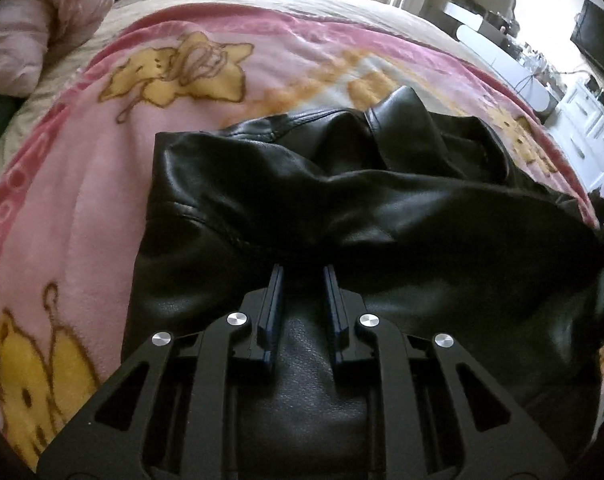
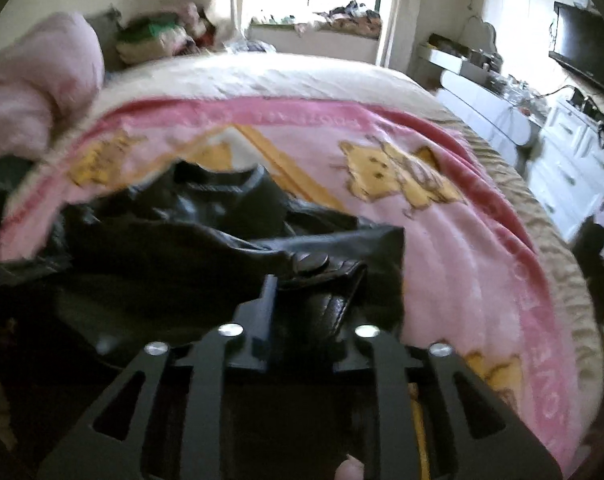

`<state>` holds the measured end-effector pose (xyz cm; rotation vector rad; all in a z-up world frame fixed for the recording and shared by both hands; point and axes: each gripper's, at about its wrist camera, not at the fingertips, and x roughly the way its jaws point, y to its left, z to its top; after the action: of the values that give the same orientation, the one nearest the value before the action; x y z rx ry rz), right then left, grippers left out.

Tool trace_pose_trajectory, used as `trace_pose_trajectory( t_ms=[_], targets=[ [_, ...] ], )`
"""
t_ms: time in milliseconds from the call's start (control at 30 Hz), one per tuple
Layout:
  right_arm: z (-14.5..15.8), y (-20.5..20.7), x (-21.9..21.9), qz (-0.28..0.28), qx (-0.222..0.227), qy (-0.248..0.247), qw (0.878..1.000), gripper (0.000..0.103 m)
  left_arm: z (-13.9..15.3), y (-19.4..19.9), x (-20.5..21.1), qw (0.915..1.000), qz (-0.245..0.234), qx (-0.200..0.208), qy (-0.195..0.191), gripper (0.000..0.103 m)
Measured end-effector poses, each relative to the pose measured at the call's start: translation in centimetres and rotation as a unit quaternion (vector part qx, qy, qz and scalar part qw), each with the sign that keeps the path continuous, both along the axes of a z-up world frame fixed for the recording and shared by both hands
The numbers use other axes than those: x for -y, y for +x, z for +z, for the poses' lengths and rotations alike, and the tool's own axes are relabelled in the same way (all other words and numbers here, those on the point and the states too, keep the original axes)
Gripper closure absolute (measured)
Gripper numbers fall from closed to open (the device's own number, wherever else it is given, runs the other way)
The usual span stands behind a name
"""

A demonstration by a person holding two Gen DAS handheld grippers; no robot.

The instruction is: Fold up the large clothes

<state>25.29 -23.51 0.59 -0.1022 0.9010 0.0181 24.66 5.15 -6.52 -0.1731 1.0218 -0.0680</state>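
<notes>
Black leather jacket point(image 1: 342, 208) lying crumpled on a pink cartoon blanket point(image 1: 81, 208) spread over the bed. Left claw point(image 1: 304, 276) narrowed on a fold of jacket, leather bulging between the blue pads. Right claw point(image 2: 314, 284) apparently clamped on the snap-buttoned cuff point(image 2: 322, 268), right finger hidden by leather, view blurred.

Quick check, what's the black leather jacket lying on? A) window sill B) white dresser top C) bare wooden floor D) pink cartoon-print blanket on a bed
D: the black leather jacket is spread over the pink blanket with yellow cartoon figures, on the bed.
</notes>
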Motion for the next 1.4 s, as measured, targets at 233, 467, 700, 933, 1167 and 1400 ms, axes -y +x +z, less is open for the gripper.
trace_pose_trajectory(
  t_ms=[233,467,700,933,1167,1400],
  targets=[
    [4.3,-1.8,1.9,-0.062,0.100,0.058,0.991,0.054,0.0,0.1,-0.2,1.0000,-0.002,0.004,-0.003,0.091],
    [-1.3,3.2,-3.4,0.037,-0.020,0.068,0.997,0.034,-0.1,0.2,-0.3,1.0000,-0.003,0.005,-0.002,0.091],
    [-7.8,4.9,-3.4,-0.003,-0.095,0.051,0.994,0.038,-0.2,0.1,-0.4,0.9999,-0.008,0.009,-0.012,0.091],
    [-3.5,2.2,-2.6,0.018,-0.041,0.094,0.995,0.037,2.2,-1.8,-1.3,0.9979,-0.014,0.044,-0.044,0.078],
    [-0.6,-2.5,-3.2,0.040,0.000,0.109,0.993,0.032,4.7,-6.8,-0.9,0.9955,-0.030,0.071,-0.054,0.070],
    [-0.1,-4.6,-5.5,0.065,0.013,0.113,0.991,0.031,1.2,-8.0,1.3,0.9977,-0.062,0.028,0.007,0.070]
  ],
)
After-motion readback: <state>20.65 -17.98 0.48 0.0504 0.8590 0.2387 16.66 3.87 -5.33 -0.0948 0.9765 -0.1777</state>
